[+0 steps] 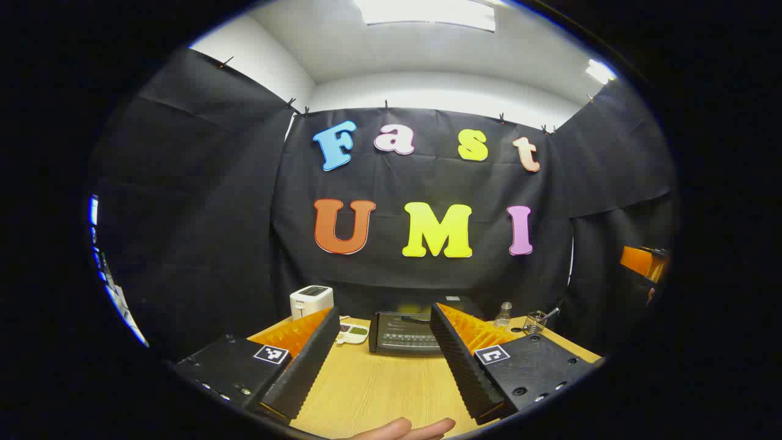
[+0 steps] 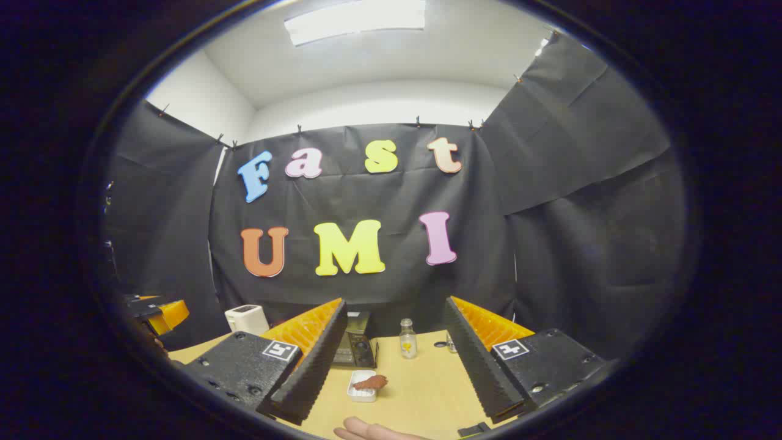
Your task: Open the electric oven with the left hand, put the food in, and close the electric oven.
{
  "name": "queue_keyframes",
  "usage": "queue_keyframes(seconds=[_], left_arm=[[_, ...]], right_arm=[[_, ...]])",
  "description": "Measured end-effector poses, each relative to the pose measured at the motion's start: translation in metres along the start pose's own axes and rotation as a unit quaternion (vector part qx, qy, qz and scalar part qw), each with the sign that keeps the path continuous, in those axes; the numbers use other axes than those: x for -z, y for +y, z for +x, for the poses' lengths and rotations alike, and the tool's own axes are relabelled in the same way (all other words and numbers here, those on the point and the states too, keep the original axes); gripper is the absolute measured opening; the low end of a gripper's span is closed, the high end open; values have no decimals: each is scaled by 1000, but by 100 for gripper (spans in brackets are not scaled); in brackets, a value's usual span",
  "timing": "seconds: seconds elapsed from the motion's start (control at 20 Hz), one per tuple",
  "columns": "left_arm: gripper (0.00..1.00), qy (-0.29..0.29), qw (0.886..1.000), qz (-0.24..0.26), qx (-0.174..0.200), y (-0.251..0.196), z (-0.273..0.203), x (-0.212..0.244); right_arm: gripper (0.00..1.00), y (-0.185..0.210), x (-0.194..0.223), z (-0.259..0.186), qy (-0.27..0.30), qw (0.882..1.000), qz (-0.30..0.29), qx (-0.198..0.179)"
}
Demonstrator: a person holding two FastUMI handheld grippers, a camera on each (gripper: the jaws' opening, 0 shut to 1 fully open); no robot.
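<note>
At the bottom of the left gripper view, the left gripper (image 1: pixel 385 342) is held wide apart, and nothing is gripped between its fingers. Between the two fingers, in the lower middle of the frame, the black electric oven (image 1: pixel 406 333) is seen on the wooden table (image 1: pixel 366 385), with its door shut. A white toaster (image 1: pixel 311 300) is placed to the left of the oven, and a small patterned dish (image 1: pixel 353 333) is set just beside the oven. A glass bottle (image 1: pixel 503 315) and a wire holder (image 1: pixel 535 321) are found at the right.

At the bottom of the right gripper view, the right gripper (image 2: pixel 394 348) is also held wide apart with nothing in it. A white tray (image 2: pixel 361 386) with brown food (image 2: pixel 371 382) on it is seen low in the middle, in front of the oven (image 2: pixel 355 348). A small bottle (image 2: pixel 407 339) stands near. A bit of a hand (image 2: pixel 372 431) is seen at the bottom edge.
</note>
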State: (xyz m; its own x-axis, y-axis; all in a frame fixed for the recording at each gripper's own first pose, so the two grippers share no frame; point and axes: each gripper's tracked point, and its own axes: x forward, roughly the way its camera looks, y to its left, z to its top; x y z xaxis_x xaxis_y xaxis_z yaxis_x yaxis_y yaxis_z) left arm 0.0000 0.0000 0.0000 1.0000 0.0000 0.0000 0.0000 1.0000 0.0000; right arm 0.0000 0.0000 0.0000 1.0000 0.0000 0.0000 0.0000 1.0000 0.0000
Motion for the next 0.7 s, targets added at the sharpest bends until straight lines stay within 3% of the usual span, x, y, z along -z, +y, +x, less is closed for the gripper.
queue_keyframes(seconds=[0.25, 0.45, 0.5, 0.55, 0.7], left_arm=[[95, -3, 999, 14, 29, -15, -4, -6], [94, -6, 999, 19, 34, -25, -7, -12], [94, -5, 999, 18, 37, -27, -8, -13], [94, -5, 999, 18, 37, -27, -8, -13], [94, -2, 999, 22, 33, -24, -8, -12]], right_arm=[[96, -17, 8, -3, 11, 1000, -11, 9], [96, -26, 14, 1, 18, 1000, -10, 17], [100, -28, 16, 1, 20, 1000, -10, 17], [96, -28, 17, 1, 22, 1000, -9, 16], [96, -27, 17, 2, 20, 1000, -7, 11]])
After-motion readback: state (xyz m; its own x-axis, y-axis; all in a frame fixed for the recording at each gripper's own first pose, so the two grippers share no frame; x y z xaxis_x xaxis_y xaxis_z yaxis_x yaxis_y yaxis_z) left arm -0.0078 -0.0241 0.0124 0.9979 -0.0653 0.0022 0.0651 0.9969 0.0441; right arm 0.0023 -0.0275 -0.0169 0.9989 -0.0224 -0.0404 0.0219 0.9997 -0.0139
